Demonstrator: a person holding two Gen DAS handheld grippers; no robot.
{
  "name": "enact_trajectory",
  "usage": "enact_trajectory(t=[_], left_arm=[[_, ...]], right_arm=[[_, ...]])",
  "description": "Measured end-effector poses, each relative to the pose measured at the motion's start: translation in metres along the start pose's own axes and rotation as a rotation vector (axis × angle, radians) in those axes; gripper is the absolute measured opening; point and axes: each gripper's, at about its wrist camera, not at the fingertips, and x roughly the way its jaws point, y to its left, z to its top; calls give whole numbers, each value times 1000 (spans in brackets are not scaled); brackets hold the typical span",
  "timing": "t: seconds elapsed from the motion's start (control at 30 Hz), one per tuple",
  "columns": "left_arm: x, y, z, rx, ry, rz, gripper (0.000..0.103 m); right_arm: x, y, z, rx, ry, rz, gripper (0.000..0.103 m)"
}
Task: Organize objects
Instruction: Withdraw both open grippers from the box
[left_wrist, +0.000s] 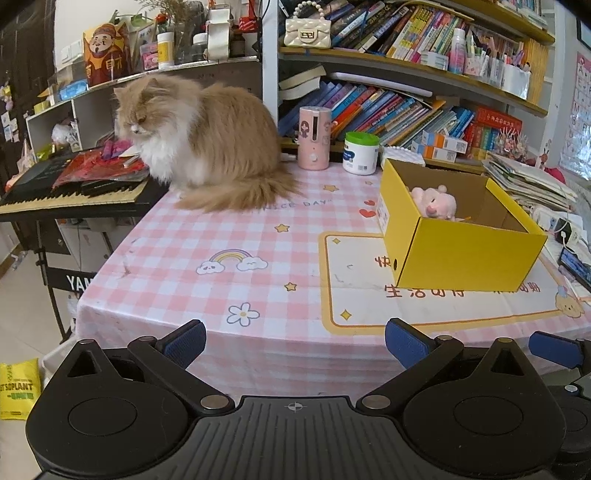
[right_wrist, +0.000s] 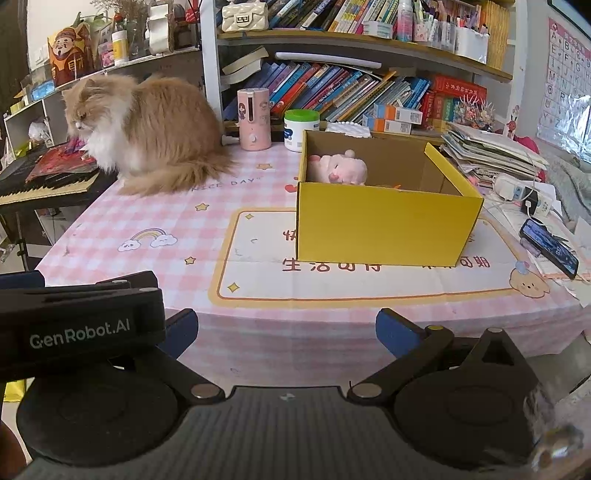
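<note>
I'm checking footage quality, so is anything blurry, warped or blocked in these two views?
Left wrist view: sharp centre, fisheye bends the bookshelf. Right wrist view: lower right corner smeared, the left gripper blocks the lower left, yellow box sharp.

black claw (left_wrist: 295, 341) bodies, blue pads (left_wrist: 186, 341), silver screws.

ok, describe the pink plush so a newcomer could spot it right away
Find the yellow cardboard box on the pink checked tablecloth, right of the cat. The pink plush toy lies inside, against the box's far left corner. It is the only soft pink item inside the box.
</note>
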Motion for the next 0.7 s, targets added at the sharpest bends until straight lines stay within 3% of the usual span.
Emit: enact_trajectory(t=[0.7], left_arm=[[3,-8,0,23,18,7,103]], right_arm=[[5,-6,-3,3,28,-4,103]])
